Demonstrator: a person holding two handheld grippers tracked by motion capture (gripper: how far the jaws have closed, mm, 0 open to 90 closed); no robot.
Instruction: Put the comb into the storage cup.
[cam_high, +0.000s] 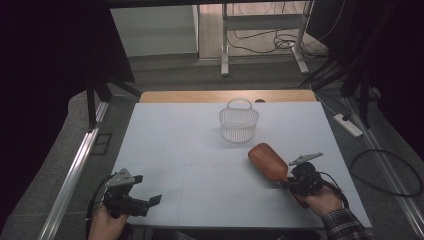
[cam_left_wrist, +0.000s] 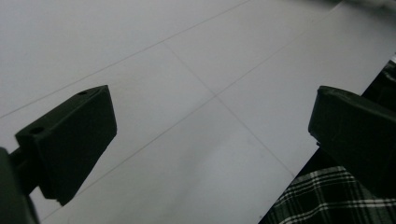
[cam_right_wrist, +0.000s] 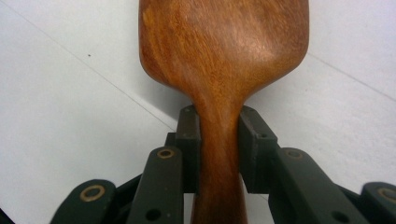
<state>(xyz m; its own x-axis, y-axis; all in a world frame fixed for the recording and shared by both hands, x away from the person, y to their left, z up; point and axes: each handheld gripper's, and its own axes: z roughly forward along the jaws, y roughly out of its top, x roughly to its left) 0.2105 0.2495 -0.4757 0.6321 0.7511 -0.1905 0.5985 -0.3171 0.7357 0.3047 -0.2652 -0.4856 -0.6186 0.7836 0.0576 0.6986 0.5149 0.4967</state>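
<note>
A brown wooden spatula (cam_high: 268, 161) lies low over the white table (cam_high: 175, 140) at the right, its broad blade pointing toward the far left. My right gripper (cam_high: 289, 181) is shut on its narrow handle. In the right gripper view both black pads (cam_right_wrist: 188, 140) press the handle's sides, and the blade (cam_right_wrist: 224, 56) spreads above them. At the front left corner my left gripper (cam_high: 147, 190) is held open with nothing between its jaws. The left gripper view looks past that gripper (cam_left_wrist: 212, 121) at bare table.
A white mesh basket (cam_high: 238, 125) with a handle stands upright at the back middle of the table. On the floor to the right lie a power strip (cam_high: 348, 125) and a looped cable (cam_high: 385, 172). A metal rail (cam_high: 70, 175) runs along the left. A plaid sleeve (cam_left_wrist: 327, 196) is near the table's front edge.
</note>
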